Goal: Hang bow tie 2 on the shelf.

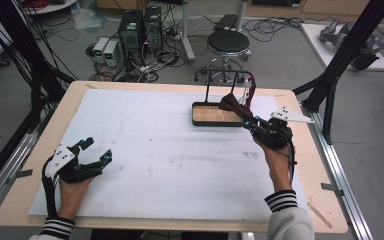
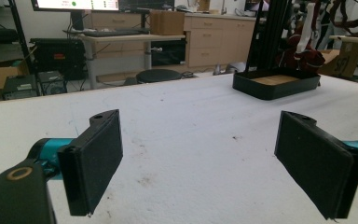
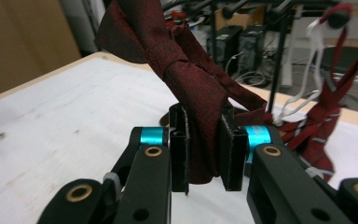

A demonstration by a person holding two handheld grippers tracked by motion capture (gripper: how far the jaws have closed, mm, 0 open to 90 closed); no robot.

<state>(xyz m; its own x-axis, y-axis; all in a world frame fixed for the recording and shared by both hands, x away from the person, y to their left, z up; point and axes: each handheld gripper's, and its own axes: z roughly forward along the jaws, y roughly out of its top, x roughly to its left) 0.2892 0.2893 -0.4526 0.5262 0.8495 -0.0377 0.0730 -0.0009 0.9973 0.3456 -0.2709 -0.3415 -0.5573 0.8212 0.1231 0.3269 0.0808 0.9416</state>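
Note:
A dark red necktie (image 3: 186, 70) hangs from above, and my right gripper (image 3: 204, 154) is shut on its lower part. From the high view the right gripper (image 1: 251, 122) holds that tie (image 1: 231, 103) just beside the right end of a black tray (image 1: 200, 121) with a wooden floor and a black wire rack (image 1: 228, 73) rising from it. More red ties with white straps (image 3: 324, 116) hang and lie behind. My left gripper (image 1: 96, 150) rests open at the table's near left, nothing between its pads (image 2: 95, 161). The tray (image 2: 275, 84) stands far ahead of it.
A white sheet (image 1: 155, 150) covers the wooden table (image 1: 75, 90). A black stool (image 1: 228, 42), computer towers (image 1: 139, 27) and cables stand on the floor beyond. Black frame posts (image 1: 347, 45) rise at the right.

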